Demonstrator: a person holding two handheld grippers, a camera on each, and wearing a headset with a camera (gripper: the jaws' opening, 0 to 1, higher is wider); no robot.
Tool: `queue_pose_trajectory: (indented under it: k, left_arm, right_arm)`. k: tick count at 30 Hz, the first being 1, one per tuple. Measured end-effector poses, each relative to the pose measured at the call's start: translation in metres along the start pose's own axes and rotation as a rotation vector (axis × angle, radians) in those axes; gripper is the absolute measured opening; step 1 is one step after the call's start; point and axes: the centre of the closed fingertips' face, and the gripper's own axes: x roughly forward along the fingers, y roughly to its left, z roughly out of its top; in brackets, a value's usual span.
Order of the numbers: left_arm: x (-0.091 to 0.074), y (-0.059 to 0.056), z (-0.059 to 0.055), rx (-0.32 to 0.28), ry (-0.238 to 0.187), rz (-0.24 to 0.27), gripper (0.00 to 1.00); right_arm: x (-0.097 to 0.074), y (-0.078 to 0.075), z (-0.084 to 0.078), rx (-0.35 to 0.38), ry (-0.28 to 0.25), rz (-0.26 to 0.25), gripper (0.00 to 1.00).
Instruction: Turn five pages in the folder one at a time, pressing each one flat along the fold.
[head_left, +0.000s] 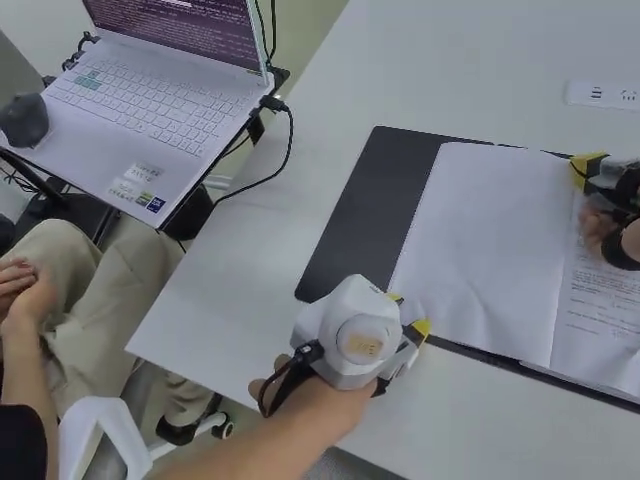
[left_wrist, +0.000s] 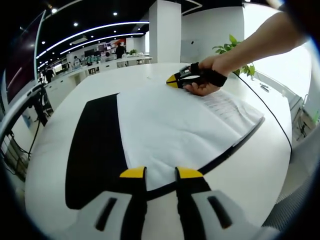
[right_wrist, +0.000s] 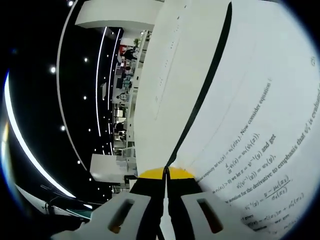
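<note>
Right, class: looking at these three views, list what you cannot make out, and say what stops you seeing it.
- Head view: the right gripper is cut off by the right edge.
- Head view: the printed page has text too small to read.
- Head view: the laptop screen is cut by the top edge.
- Right gripper view: whether paper sits between the shut jaws; they hide it.

Your folder (head_left: 362, 215) lies open on the table (head_left: 440, 70).
Its black cover is flat; a blank white page (head_left: 490, 250) lies over it, with a printed page (head_left: 600, 320) beside.
</note>
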Motion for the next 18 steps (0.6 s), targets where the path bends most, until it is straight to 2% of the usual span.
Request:
queue_pose_trajectory:
  k: [2,9,12,18]
  left_arm:
    - [0.0,0.0,0.0,0.002,-0.002,-0.001,0.21]
    - [0.0,0.0,0.0,-0.004,-0.003,0.0,0.21]
    - [0.0,0.0,0.0,-0.005,-0.003,0.001,0.21]
    - [-0.001,0.0,0.0,0.002,-0.001,-0.001,0.21]
  right_arm:
    - [-0.001,0.001,0.0,-0.001,0.0,0.005,0.0]
    - [-0.016,-0.005,-0.01,-0.018,0.061,0.0,0.0]
    - [-0.025,-0.007,-0.02,-0.028,0.108,0.003,0.0]
    - [-0.043,-0.013,-0.036,-0.017,0.152,0.005,0.0]
